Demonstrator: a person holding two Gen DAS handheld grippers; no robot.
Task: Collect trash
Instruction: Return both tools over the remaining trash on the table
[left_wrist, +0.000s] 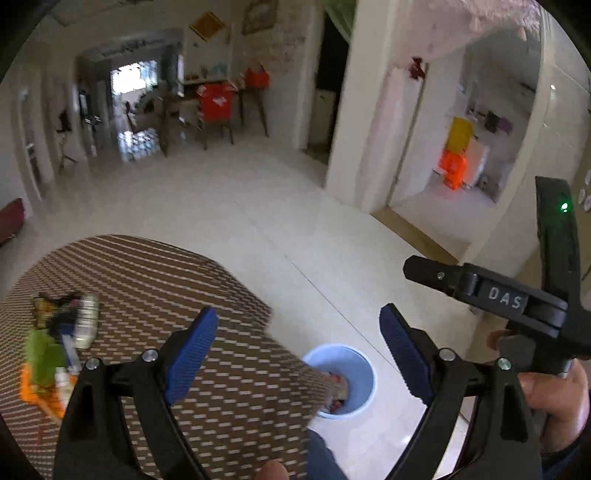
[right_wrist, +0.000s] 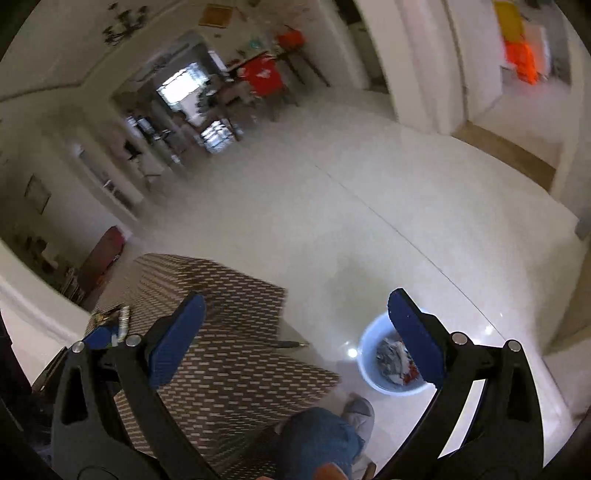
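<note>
White tiled floor filled most of both views, with a doorway and a dining set with red chair covers far behind, blurred. Table, covered in a brown woven-pattern cloth, sat nearest the cameras. Blue bucket stood on the floor just beside the table's corner, already holding crumpled wrappers and paper. Person's knee in jeans and a grey slipper showed between table and bucket in the right wrist view.

Trash pile lay on the table, on the side well apart from the bucket: green and orange wrappers, a silvery crushed can or foil packet, a small tube or pen; blur hid the details. Judged light, soft and crinkly, with slick film likely to slip. The can looked stiffer and dented. Best hold: pinch a bunched fold of a wrapper, or grip the can across its middle.

Left tool stood wide with nothing between its blue pads, above the table edge and bucket. Right tool was also wide and empty, over the same corner. A hand held the right tool's handle in the left wrist view.
</note>
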